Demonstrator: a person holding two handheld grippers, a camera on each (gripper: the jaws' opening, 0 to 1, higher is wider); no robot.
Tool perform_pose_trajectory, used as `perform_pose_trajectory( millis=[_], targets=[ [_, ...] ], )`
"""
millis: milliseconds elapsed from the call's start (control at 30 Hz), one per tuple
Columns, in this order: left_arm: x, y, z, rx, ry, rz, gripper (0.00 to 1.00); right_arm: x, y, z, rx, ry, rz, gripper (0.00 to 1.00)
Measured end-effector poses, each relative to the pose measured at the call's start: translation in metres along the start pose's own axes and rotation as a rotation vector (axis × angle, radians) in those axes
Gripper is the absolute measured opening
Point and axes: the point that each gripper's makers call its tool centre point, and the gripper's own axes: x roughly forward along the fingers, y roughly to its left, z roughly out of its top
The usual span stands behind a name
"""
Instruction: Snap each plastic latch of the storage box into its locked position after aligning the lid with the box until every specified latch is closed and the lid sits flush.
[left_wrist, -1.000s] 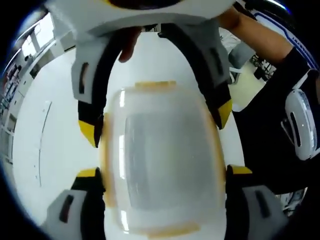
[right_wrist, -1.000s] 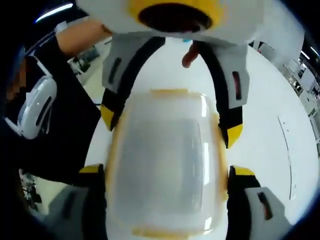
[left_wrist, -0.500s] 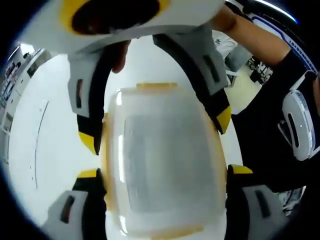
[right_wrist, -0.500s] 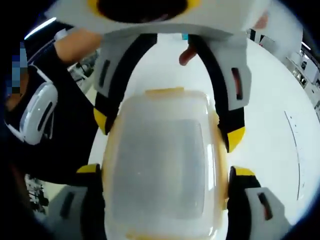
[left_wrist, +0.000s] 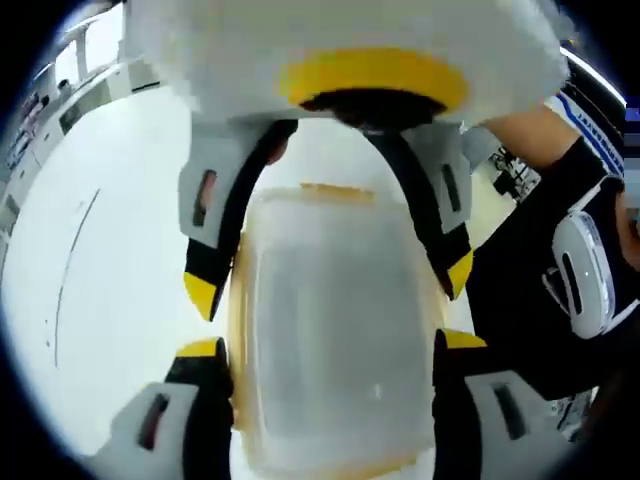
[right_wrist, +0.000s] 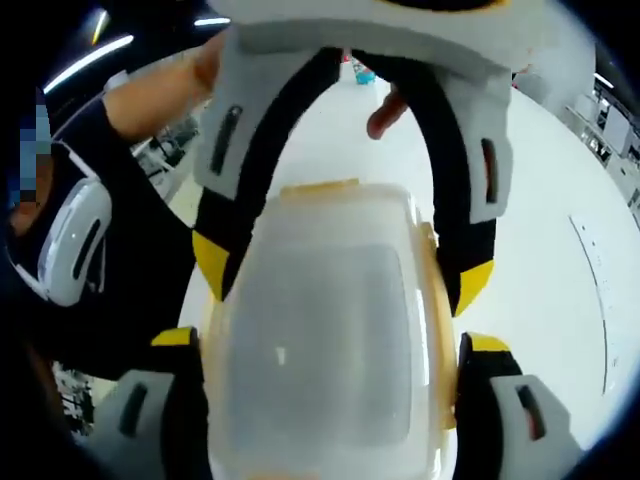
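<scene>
Box position: the storage box (left_wrist: 330, 330) sits on a white table (left_wrist: 110, 300), lying between both grippers, long axis running from one to the other.
Left gripper (left_wrist: 325, 345): jaws spread, straddling the near end.
Right gripper (right_wrist: 325, 345): jaws spread, straddling the opposite end.
Nearer hand: neither; both are equally close.
Material: translucent frosted plastic lid (right_wrist: 320, 330), rounded corners, yellow-orange seal rim.
Latches: state cannot be made out.

Translucent frosted plastic storage box (left_wrist: 335, 365) with pale yellow-orange latches (right_wrist: 318, 187) and rim. Grey-and-black left gripper (left_wrist: 328, 345) and right gripper (right_wrist: 325, 345), yellow-tipped. Plain white table (left_wrist: 110, 300). Black sleeve (right_wrist: 130, 290).
</scene>
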Motion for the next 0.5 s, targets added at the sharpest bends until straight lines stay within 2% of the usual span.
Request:
perform_pose_trajectory(
  millis=[33, 100, 133, 167, 200, 233, 267, 300, 333, 367, 400, 467, 500],
  targets=[
    [-0.008, 0.000, -0.004, 0.005, 0.006, -0.001, 0.80, -0.001, 0.001, 0.001, -0.002, -0.007, 0.000, 1.00],
    [-0.003, -0.001, 0.000, 0.008, -0.014, 0.002, 0.81, -0.001, 0.002, 0.003, -0.005, -0.018, 0.000, 1.00],
    [0.001, -0.001, -0.002, 0.019, -0.001, -0.005, 0.83, 0.000, 0.003, 0.005, -0.005, -0.019, 0.000, 1.00],
    [0.001, -0.004, -0.008, 0.039, 0.052, -0.025, 0.87, -0.001, 0.003, 0.005, -0.004, -0.019, 0.001, 1.00],
    [0.002, 0.001, -0.006, 0.041, 0.063, 0.006, 0.88, 0.000, 0.004, 0.007, -0.003, -0.019, 0.002, 1.00],
    [0.003, -0.001, -0.006, 0.031, 0.077, -0.006, 0.88, -0.001, 0.004, 0.007, -0.002, -0.018, 0.002, 1.00],
    [0.002, 0.001, -0.004, 0.052, 0.076, 0.015, 0.92, 0.000, 0.005, 0.008, 0.000, -0.019, 0.002, 1.00],
    [-0.001, -0.001, -0.012, 0.071, 0.128, 0.028, 1.00, -0.002, 0.004, 0.008, 0.000, -0.025, 0.006, 1.00],
    [-0.003, 0.000, -0.017, 0.110, 0.163, 0.034, 1.00, 0.000, 0.005, 0.010, 0.000, -0.028, 0.006, 1.00],
    [-0.001, -0.009, -0.017, 0.089, 0.149, 0.031, 1.00, -0.002, 0.006, 0.010, -0.002, -0.031, 0.004, 1.00],
    [-0.001, -0.010, -0.018, 0.093, 0.157, 0.057, 1.00, -0.001, 0.007, 0.011, -0.004, -0.033, 0.002, 1.00],
    [0.004, -0.011, -0.025, 0.127, 0.199, 0.099, 1.00, -0.005, 0.011, 0.014, -0.012, -0.025, -0.003, 1.00],
    [0.008, -0.015, -0.022, 0.121, 0.183, 0.089, 1.00, -0.006, 0.007, 0.011, -0.025, 0.014, -0.046, 1.00]
  ],
)
